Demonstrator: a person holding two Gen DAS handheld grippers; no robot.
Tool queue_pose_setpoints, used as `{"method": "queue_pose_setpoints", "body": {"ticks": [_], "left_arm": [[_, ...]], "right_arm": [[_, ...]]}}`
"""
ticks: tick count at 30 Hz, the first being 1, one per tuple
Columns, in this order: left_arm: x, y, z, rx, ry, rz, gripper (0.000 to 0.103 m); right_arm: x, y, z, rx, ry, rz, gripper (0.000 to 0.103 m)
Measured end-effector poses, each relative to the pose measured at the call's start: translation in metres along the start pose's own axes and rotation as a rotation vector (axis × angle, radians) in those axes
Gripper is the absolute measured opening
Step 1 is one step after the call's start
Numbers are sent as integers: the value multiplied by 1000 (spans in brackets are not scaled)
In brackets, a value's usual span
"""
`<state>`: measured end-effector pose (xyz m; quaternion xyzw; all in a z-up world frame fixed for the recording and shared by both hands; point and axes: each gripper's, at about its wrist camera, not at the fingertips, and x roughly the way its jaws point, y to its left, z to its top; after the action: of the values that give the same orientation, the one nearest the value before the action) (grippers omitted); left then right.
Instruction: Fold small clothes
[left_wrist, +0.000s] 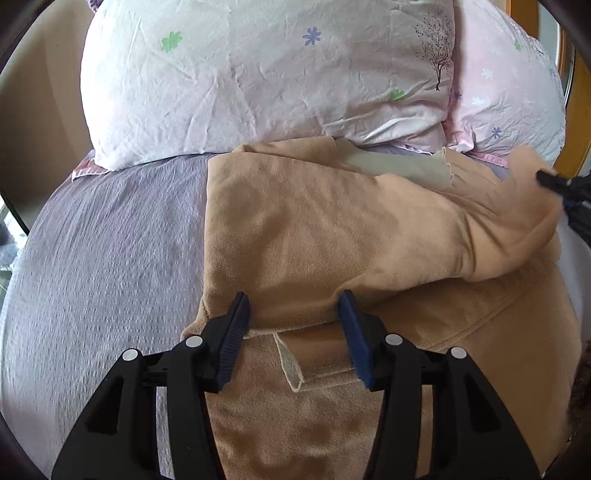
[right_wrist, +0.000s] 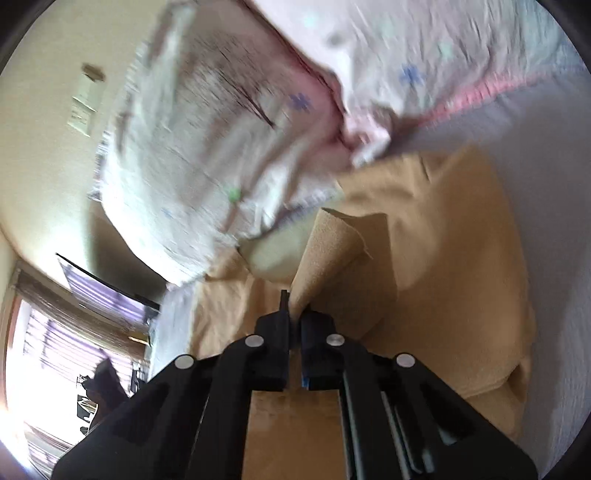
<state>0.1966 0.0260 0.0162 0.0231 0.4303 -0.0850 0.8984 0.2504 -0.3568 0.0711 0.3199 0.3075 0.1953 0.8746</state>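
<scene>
Right tool (right_wrist: 293, 312) pinching tan garment (right_wrist: 424, 258), blurred pillows (right_wrist: 207, 147) possibly 2

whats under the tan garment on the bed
The tan garment lies on a lavender bedsheet, which shows to its left. Its folded-over flap covers more of its own fabric. Whatever lies beneath the middle is hidden.

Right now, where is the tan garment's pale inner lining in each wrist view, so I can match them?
Left wrist: the pale lining shows as a grey-beige strip at the tan garment's far edge, just below the floral pillow.
Right wrist: the pale lining is centre frame, left of the fold pinched in the right tool.
Shared landmark: the floral pillow, blurred here.
</scene>
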Motion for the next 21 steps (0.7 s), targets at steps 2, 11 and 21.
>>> {"method": "queue_pose_setpoints", "body": {"ticks": [2,11,21], "left_arm": [[-1,0,-1,-1,-4,-6,52],[-2,-2,-1,6,-8,-4,54],[-2,0,-1,-8,-10,-19,55]], "right_arm": [[-32,-4,-2,-31,-113,-40,4],[-40,-62,-21,133,-60,-276,39],[11,-63,-12,36,134,-256,56]]}}
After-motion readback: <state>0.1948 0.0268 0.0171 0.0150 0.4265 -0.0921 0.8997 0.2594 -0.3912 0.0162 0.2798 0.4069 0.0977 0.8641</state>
